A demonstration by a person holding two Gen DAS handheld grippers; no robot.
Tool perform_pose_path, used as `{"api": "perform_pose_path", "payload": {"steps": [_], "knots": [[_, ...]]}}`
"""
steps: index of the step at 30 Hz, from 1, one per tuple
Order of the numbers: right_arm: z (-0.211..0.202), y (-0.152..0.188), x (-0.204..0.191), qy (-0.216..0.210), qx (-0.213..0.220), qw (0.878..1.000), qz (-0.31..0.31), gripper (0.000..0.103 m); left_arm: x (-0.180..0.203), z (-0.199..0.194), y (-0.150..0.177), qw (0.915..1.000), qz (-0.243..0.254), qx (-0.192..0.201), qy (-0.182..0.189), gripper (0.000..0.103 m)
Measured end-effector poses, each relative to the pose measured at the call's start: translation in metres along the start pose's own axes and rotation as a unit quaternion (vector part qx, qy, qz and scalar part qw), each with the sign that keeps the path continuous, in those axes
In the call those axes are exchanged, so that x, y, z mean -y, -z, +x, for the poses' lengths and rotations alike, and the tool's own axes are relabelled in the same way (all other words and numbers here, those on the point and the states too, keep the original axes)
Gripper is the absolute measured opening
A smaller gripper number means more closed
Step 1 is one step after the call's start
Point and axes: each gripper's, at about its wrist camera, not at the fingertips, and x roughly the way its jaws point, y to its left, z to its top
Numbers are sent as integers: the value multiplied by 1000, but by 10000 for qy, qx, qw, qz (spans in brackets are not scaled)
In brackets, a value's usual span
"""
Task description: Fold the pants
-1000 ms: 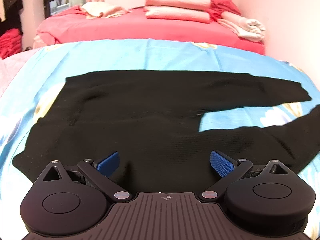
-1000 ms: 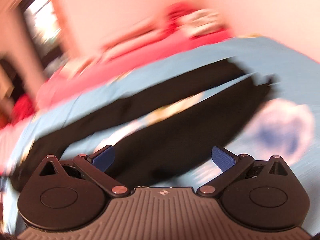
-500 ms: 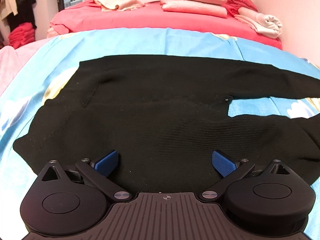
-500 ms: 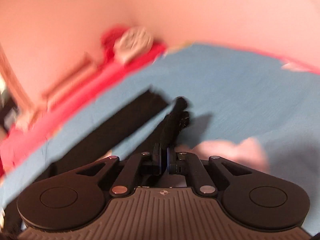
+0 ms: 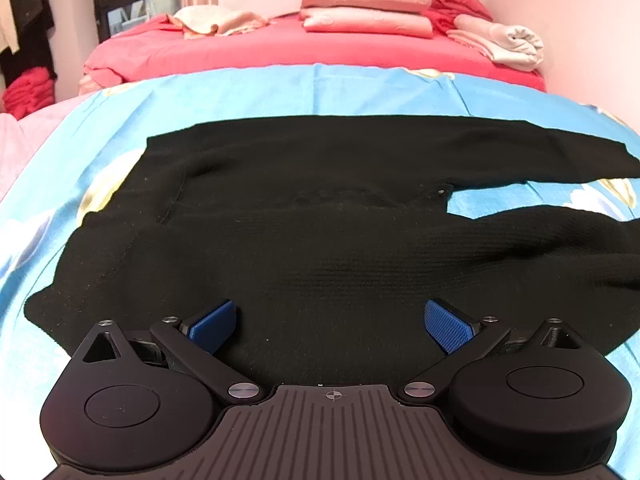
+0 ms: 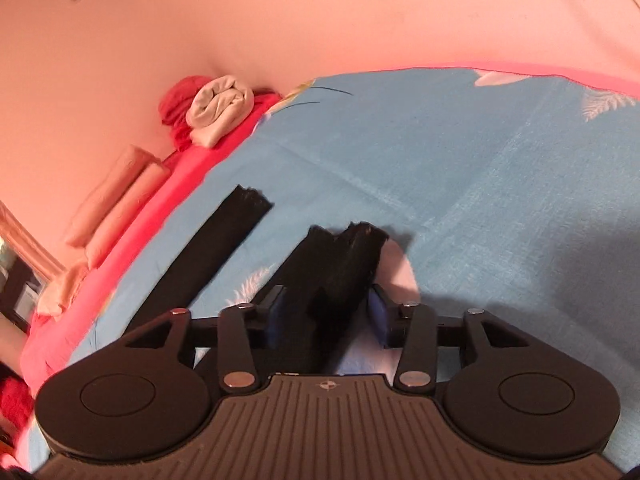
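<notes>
Black knit pants lie spread on a light blue sheet, waist to the left and the two legs running off to the right. My left gripper is open and hovers just above the seat of the pants, near their front edge. In the right wrist view the near leg's hem sits bunched between the fingers of my right gripper, which is partly open around it. The far leg's hem lies flat to the left.
A red bed stands behind, with folded pink bedding and a rolled beige cloth on it. The pink wall runs along the right side. Dark clothes hang at far left.
My right gripper, shut on the near leg's hem half a second ago, has opened partway and the hem has dropped lower. My left gripper has moved closer to the pants and stayed open.
</notes>
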Motion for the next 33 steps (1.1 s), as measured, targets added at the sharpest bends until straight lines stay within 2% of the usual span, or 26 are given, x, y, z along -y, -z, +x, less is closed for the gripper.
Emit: {"api": "perform_pose_path", "payload": {"steps": [1, 3, 5, 6, 8, 9, 10, 12, 14, 16, 17, 18, 19, 20, 21, 22, 23, 24, 25, 26, 27, 28, 30, 31, 32, 33], "knots": [[2, -4, -1, 334, -8, 9994, -97, 6, 0, 0, 1, 10000, -4, 20, 5, 103], [-5, -6, 6, 754, 328, 9965, 117, 6, 0, -1, 2, 10000, 2, 38, 14, 103], [-17, -2, -2, 1260, 785, 9889, -102, 9, 0, -2, 2, 10000, 27, 36, 25, 103], [-26, 2, -9, 1213, 942, 9880, -178, 12, -1, -4, 2, 10000, 10, 40, 42, 103], [-42, 13, -33, 679, 1017, 9905, -631, 42, -4, -10, 2, 9999, -55, 61, 100, 103], [-45, 22, -51, 375, 878, 9901, -1029, 66, -6, -14, 2, 9998, -82, 108, 150, 103], [-47, 33, -70, 65, 658, 9872, -1448, 74, -8, -17, 2, 9997, -110, 160, 175, 103], [-47, 57, -104, -598, 199, 9746, -2150, 72, -15, -22, 0, 9994, -192, 266, 91, 103], [-37, 82, -134, -1268, -393, 9552, -2646, 71, -24, -22, -1, 9988, -339, 351, -52, 103], [-24, 104, -150, -1588, -1046, 9378, -2906, 66, -38, -15, 0, 9979, -555, 196, -252, 103], [-17, 112, -153, -1427, -1295, 9344, -2998, 56, -45, -12, 1, 9975, -614, 87, -331, 103], [-14, 117, -152, -1143, -1255, 9358, -3090, 49, -52, -10, 4, 9974, -619, 48, -372, 103], [-17, 114, -150, -990, -1047, 9421, -3028, 48, -55, -13, 7, 9977, -559, 110, -375, 103], [-22, 109, -149, -676, -893, 9517, -2857, 48, -58, -16, 9, 9979, -523, 135, -369, 103], [-29, 107, -154, -284, -522, 9544, -2925, 51, -62, -20, 11, 9980, -516, 170, -313, 103], [-41, 114, -167, -186, -71, 9385, -3446, 53, -65, -22, 12, 9980, -519, 209, -279, 103], [-53, 126, -184, -402, 100, 9130, -4060, 65, -68, -22, 12, 9978, -541, 196, -332, 103], [-62, 138, -198, -769, -56, 8891, -4512, 72, -72, -20, 11, 9975, -587, 168, -369, 103], [-70, 152, -213, -1319, -334, 8626, -4872, 74, -76, -19, 11, 9972, -656, 174, -327, 103], [-77, 168, -224, -1801, -569, 8348, -5172, 74, -80, -18, 11, 9966, -745, 199, -284, 103], [-81, 185, -235, -2045, -751, 8073, -5485, 73, -81, -19, 10, 9961, -810, 226, -257, 103], [-80, 202, -245, -2131, -865, 7816, -5798, 70, -82, -19, 10, 9958, -848, 242, -247, 103], [-72, 230, -257, -2191, -976, 7382, -6305, 58, -82, -19, 11, 9955, -875, 257, -243, 103], [-65, 241, -261, -2140, -1021, 7257, -6459, 52, -81, -19, 12, 9957, -858, 262, -239, 103], [-59, 246, -263, -2135, -954, 7255, -6473, 52, -82, -20, 13, 9959, -833, 260, -229, 103], [-61, 244, -263, -2185, -896, 7309, -6403, 47, -82, -20, 13, 9962, -805, 256, -209, 103]]}}
